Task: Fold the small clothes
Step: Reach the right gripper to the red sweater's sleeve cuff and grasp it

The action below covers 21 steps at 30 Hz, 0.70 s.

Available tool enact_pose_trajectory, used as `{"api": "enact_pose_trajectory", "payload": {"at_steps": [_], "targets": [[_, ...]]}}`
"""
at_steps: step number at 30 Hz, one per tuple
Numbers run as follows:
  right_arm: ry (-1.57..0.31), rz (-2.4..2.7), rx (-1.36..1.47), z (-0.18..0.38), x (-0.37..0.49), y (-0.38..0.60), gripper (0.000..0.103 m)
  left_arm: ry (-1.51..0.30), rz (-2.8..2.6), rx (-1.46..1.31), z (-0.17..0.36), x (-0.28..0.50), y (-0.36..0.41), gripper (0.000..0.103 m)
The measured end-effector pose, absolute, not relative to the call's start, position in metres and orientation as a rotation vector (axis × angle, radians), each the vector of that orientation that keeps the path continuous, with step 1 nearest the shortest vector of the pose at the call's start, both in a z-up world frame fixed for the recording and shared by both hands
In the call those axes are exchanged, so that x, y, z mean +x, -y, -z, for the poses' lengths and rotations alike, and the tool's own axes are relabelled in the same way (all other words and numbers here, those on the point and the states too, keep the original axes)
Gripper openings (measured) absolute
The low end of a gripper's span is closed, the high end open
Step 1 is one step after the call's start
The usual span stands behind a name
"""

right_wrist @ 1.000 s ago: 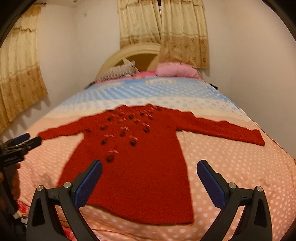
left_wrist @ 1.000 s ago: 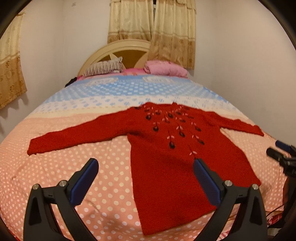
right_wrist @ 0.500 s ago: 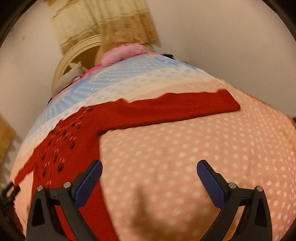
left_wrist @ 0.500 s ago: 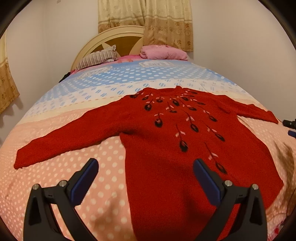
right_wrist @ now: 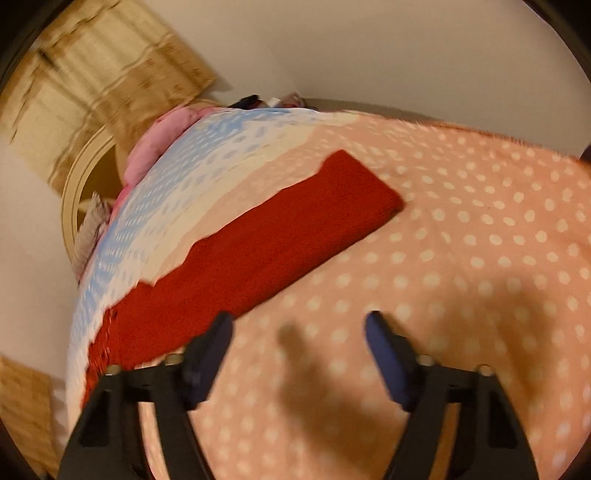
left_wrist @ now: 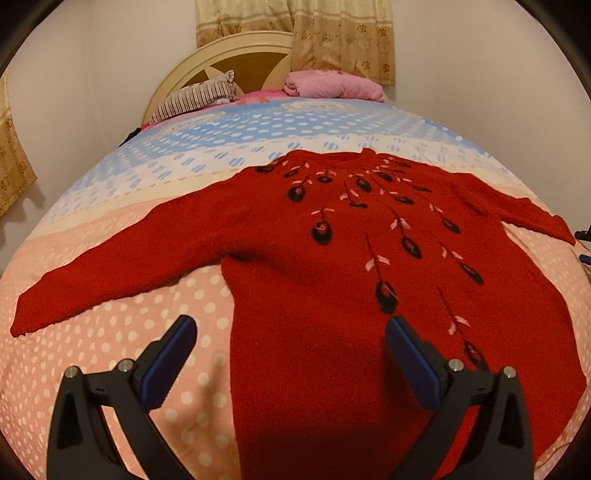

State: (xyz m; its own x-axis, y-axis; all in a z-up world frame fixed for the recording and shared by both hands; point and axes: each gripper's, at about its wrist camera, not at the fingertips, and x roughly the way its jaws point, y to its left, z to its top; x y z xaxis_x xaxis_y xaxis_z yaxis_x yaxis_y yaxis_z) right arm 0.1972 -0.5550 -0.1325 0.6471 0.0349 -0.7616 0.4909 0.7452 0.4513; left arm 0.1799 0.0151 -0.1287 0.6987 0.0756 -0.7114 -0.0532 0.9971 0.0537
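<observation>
A red knitted sweater [left_wrist: 332, 266] with dark embroidered flowers lies flat, front up, on the bed, both sleeves spread out. My left gripper [left_wrist: 290, 328] hangs open over its left side seam, nothing between the fingers. In the right wrist view only the sweater's right sleeve [right_wrist: 280, 236] shows, running diagonally with its cuff at the upper right. My right gripper [right_wrist: 299, 321] hovers over the dotted bedspread just below that sleeve; its jaws are closing with only bare bedspread between them. Its left fingertip [right_wrist: 218, 332] is at the sleeve's lower edge.
The bed has a pink dotted bedspread [left_wrist: 122, 332] turning to blue and white [left_wrist: 258, 125] toward the headboard [left_wrist: 236, 48]. A striped pillow [left_wrist: 199, 96] and a pink pillow [left_wrist: 332, 85] lie at the head. Walls and beige curtains [left_wrist: 295, 33] stand close behind and right.
My left gripper moved closer and lower toward the sweater's body. My right gripper swung out to the right sleeve, rolled so the view tilts, and its jaws narrowed.
</observation>
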Motion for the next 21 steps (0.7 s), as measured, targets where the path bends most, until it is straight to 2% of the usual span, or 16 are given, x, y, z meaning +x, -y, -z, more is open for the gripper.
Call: {"api": "enact_pose_trajectory", "payload": {"at_steps": [1,10,13,15,19,21], "targets": [[-0.833,0.298,0.725,0.135,0.2,0.565,0.059,-0.795,-0.079,0.034,0.129,0.182,-0.015,0.103],[-0.796,0.414,0.783,0.14,0.227,0.621,0.059,-0.808,-0.121,0.029,0.137,0.195,-0.026,0.103],[-0.791,0.413,0.779,0.141,0.237,0.628,0.055,-0.809,-0.135,0.024,0.138,0.196,-0.029,0.103],[-0.794,0.407,0.774,0.142,0.244,0.627,0.048,-0.806,-0.145,0.018,0.138,0.195,-0.031,0.103],[-0.82,0.361,0.739,0.145,0.26,0.618,0.017,-0.803,-0.164,0.013,0.138,0.193,-0.034,0.103],[-0.834,0.354,0.701,0.142,0.264,0.61,0.017,-0.797,-0.176,-0.004,0.136,0.191,-0.039,0.103]]}}
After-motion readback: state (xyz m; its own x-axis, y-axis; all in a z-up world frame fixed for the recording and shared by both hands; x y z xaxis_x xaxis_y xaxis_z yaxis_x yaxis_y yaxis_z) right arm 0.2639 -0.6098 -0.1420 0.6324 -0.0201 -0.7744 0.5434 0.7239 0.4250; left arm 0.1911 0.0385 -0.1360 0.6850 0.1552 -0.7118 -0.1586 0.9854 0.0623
